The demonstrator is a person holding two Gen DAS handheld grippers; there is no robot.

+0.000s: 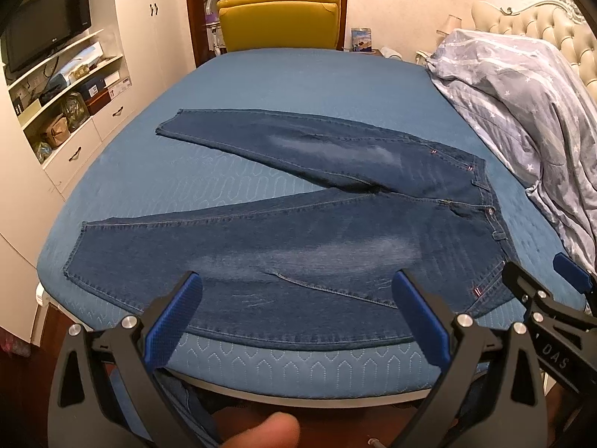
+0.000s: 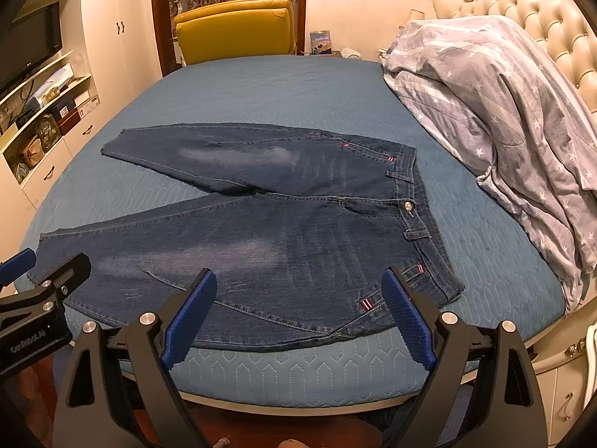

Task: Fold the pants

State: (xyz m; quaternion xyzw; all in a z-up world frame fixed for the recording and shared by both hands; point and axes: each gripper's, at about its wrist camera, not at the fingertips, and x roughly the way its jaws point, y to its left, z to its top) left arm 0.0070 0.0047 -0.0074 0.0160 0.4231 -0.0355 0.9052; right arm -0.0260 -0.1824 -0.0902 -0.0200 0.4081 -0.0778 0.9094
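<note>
**Pre-grasp: jeans flat, nothing folded yet**

Jeans [image 1: 283, 231] lie spread on the blue bed cover [image 1: 291, 82], centre of both frames. Legs splay in a V toward frame left, waistband [image 2: 418, 216] at frame right, near the star-print duvet [image 2: 503, 112]. Near leg runs along the bed's lower edge.

Your left gripper [image 1: 298, 313] hangs over the near leg, lower centre of the left wrist view, fingers [image 1: 175, 321] spread wide, gripping nothing. Right gripper [image 2: 298, 310] same deal: released, empty, over the hip/waist corner w/ the red-striped tab [image 2: 366, 304]. Can't tell if either touches the denim; looks apart.

Step, my read: approach before fold no. 1, approx 0% done. Next prob needs both jaws down on the near leg's outer seam, one by the waist, one further toward the hem, then carry it over onto the far leg [image 2: 209, 156]. Pinch the full denim layer stack, else it'll drag.
</note>
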